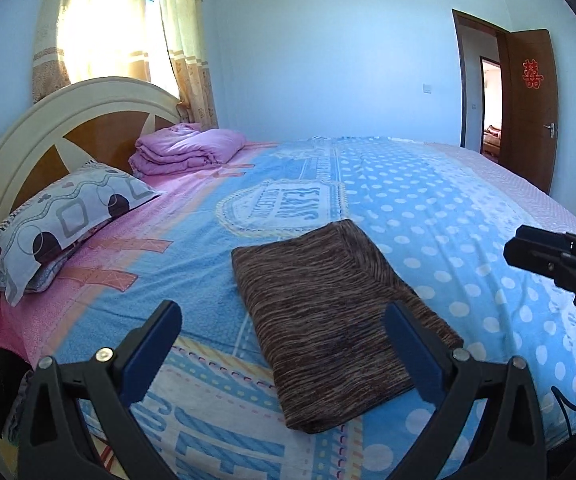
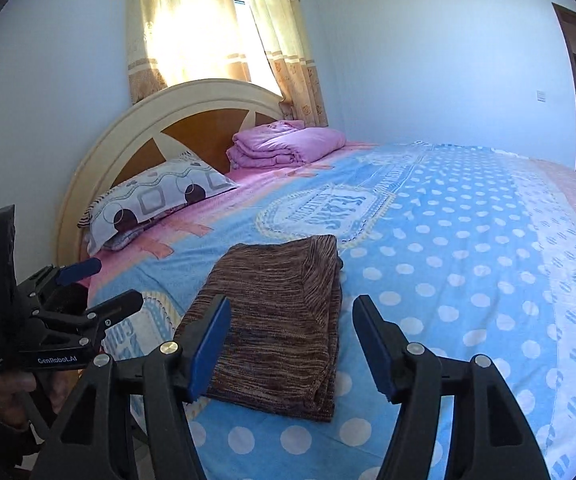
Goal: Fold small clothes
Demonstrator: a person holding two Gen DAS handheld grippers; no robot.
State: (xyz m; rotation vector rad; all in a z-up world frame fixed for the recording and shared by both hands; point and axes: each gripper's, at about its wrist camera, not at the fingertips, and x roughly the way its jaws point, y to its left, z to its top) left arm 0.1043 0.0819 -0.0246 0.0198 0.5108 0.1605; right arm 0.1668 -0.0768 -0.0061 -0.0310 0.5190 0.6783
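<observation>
Garment (image 1: 336, 320) folded, flat on bed (image 1: 428, 208), at 12 o'clock of both tongs. I read fold step done. Left tongs (image 1: 283, 320) released, empty; right tongs (image 2: 292, 336) released, empty. Next: fetch next piece.

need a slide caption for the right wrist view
Both grippers, right gripper and left gripper, open and empty above a folded brown garment on the patterned bedspread.

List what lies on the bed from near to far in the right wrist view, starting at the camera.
Folded brown garment → patterned pillow → folded pink quilt → headboard → curtain.
</observation>
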